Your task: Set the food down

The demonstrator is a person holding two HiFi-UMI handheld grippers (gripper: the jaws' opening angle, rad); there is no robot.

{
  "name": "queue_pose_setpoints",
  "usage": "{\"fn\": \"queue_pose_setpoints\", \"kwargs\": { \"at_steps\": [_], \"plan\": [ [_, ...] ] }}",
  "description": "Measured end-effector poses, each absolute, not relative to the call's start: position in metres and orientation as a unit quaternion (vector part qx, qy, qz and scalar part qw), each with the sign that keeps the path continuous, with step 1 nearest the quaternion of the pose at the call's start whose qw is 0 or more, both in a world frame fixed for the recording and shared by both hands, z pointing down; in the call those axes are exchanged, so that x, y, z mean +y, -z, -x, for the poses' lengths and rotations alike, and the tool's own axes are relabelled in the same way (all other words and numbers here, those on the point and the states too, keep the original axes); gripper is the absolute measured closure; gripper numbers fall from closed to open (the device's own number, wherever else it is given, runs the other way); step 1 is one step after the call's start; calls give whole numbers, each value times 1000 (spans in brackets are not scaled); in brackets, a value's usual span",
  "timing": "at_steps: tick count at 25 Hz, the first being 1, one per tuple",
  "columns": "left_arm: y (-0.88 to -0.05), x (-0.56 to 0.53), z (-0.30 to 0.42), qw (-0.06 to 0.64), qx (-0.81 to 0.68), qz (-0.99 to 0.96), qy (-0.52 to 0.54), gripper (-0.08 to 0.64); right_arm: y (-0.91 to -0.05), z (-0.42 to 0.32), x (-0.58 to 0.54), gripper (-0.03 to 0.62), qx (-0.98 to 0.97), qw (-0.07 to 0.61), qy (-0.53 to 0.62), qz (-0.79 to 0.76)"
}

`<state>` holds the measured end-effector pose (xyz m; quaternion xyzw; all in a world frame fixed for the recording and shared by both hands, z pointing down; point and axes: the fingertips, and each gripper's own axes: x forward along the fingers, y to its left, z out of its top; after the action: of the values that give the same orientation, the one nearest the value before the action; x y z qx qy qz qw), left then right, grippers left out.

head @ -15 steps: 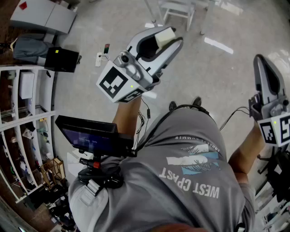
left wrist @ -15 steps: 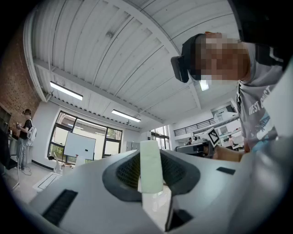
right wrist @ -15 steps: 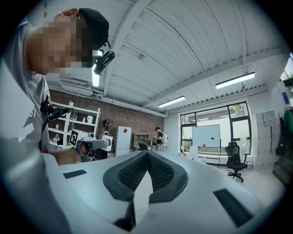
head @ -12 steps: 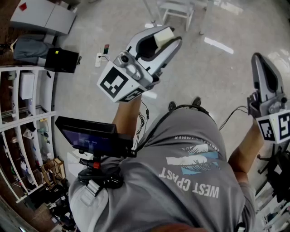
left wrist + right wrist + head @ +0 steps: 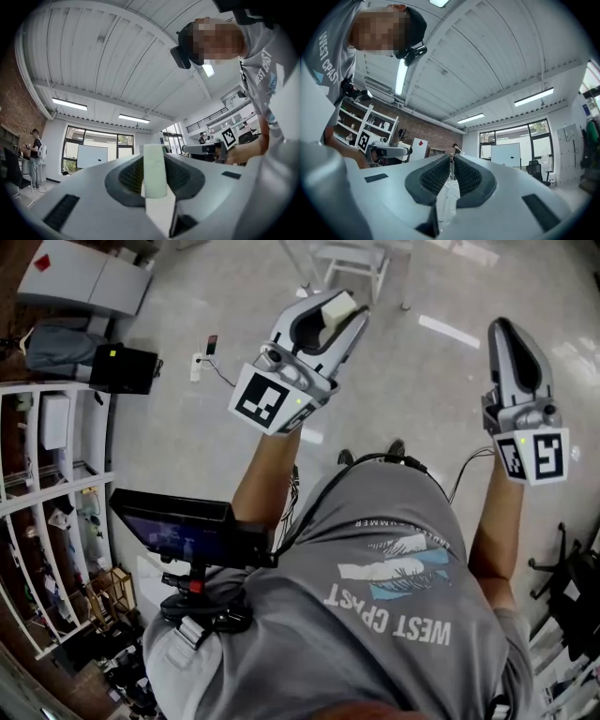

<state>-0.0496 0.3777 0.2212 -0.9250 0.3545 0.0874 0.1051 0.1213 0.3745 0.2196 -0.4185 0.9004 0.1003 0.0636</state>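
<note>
A pale cream block of food (image 5: 339,307) sits pinched between the tips of my left gripper (image 5: 336,317), which I hold up in front of me over the floor. In the left gripper view the block (image 5: 154,169) stands upright between the dark pads, both pressing on its sides. My right gripper (image 5: 504,332) is raised at the right, level with the left one. Its jaws are shut with nothing between them; in the right gripper view the gripper (image 5: 452,163) shows its pads meeting at the tips. No table or plate shows in any view.
White shelving (image 5: 52,474) with small items lines the left. A black monitor (image 5: 183,529) is mounted at my chest. A black box (image 5: 122,367) and a power strip (image 5: 201,362) lie on the floor. White furniture legs (image 5: 356,263) stand ahead. A distant person (image 5: 35,149) stands by a window.
Both grippers have risen. The left one has shifted right with the block still in it, and the right one has swung left, closer to the other.
</note>
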Motion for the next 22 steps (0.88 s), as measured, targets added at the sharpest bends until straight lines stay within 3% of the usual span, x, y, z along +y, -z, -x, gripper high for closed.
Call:
{"fn": "queue_pose_setpoints", "kwargs": {
  "at_steps": [10, 22],
  "plan": [
    [-223, 368, -4, 104, 358, 923, -95, 453, -225, -147, 362, 584, 913, 61, -103, 389],
    [-227, 315, 50, 89, 355, 926, -93, 453, -224, -93, 310, 584, 914, 41, -92, 393]
  ]
}}
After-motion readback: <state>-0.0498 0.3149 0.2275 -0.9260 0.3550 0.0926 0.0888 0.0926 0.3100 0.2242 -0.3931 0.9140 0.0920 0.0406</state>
